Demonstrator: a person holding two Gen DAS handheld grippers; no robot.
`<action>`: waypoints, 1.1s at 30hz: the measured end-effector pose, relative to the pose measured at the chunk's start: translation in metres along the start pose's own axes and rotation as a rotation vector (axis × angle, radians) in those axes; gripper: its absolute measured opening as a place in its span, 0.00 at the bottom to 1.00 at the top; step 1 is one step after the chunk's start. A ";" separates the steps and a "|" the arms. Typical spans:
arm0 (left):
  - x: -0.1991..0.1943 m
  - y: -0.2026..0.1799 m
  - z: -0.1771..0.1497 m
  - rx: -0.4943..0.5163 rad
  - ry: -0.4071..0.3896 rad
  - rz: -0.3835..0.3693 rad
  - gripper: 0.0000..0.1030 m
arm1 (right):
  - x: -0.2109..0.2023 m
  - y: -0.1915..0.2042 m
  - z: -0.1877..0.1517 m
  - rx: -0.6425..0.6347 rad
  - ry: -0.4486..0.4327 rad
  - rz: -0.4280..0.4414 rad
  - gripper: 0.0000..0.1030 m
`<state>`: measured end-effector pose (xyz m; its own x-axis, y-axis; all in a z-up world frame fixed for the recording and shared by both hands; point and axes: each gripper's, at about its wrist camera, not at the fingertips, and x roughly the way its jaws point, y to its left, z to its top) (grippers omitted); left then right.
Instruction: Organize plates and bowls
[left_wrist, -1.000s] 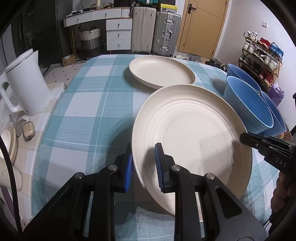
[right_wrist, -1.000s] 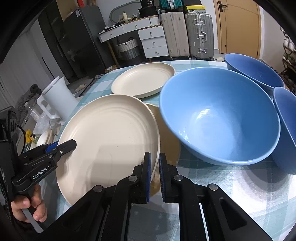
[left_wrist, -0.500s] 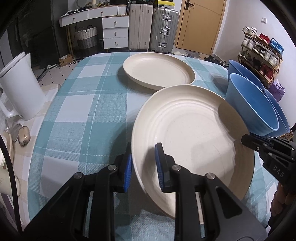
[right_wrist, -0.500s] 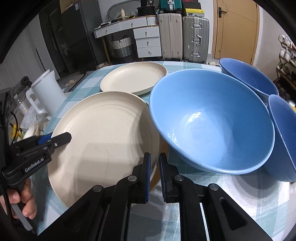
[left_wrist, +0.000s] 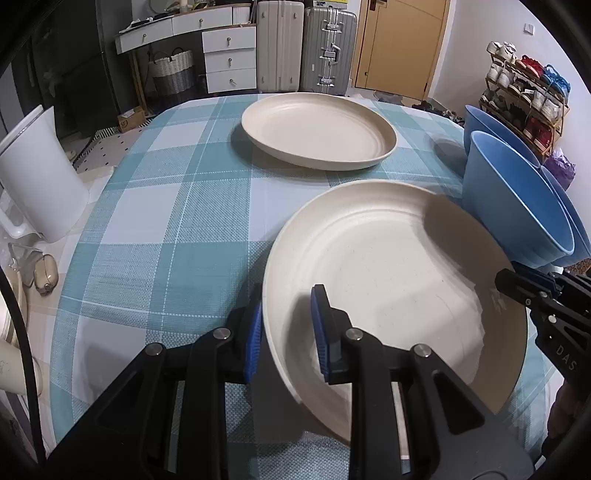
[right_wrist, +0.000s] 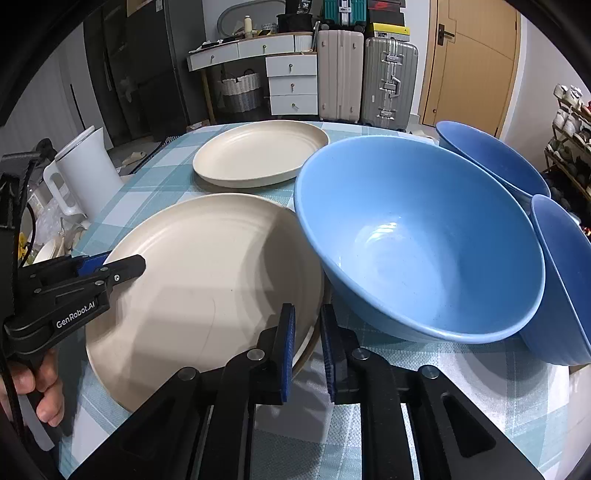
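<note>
My left jaws (left_wrist: 286, 332) are clamped on the near-left rim of a cream plate (left_wrist: 391, 280); one blue pad sits under the rim outside and the other presses on the inner wall. The plate is tilted, its left side lifted above the checked cloth of the table (left_wrist: 166, 229).

My right jaws (right_wrist: 306, 343) straddle the opposite edge of the same plate (right_wrist: 207, 280) and are opening: the rim is between the pads, but I see a gap on the outer side, so I am not pinching it. Just under that edge, right at my right jaws, a second cream rim (right_wrist: 312, 338) peeks out; I cannot tell whether the plate rests on it.

Ahead of both pairs of jaws, further across the table, a second cream plate (left_wrist: 317, 129) lies flat and apart from the one I hold. To the right of my right jaws and just beyond them stands a large blue bowl (right_wrist: 417, 251), tipped toward me, its wall close against the held plate's edge. Behind it to the right are two more blue bowls: one further back (right_wrist: 487, 158) and one nearer at the right (right_wrist: 561, 280), leaning against the large bowl.

Off to the left of my left jaws, beyond the cloth, a white kettle (left_wrist: 40, 173) stands on a side surface. A hand (right_wrist: 40, 384) grips the left tool's handle.
</note>
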<state>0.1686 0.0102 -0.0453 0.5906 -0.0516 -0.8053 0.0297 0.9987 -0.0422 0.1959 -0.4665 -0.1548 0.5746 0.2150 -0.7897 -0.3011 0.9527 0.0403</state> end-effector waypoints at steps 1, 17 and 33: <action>0.001 -0.001 0.000 0.003 0.000 0.004 0.20 | 0.000 0.000 -0.001 -0.002 0.002 0.002 0.17; -0.033 0.009 0.000 -0.024 -0.055 -0.026 0.50 | -0.022 0.008 -0.005 -0.026 -0.023 0.069 0.54; -0.118 0.026 0.030 -0.036 -0.206 -0.022 1.00 | -0.093 0.019 0.036 -0.084 -0.199 0.130 0.99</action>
<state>0.1237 0.0419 0.0660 0.7427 -0.0682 -0.6661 0.0173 0.9964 -0.0827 0.1641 -0.4605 -0.0591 0.6631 0.3803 -0.6447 -0.4398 0.8949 0.0755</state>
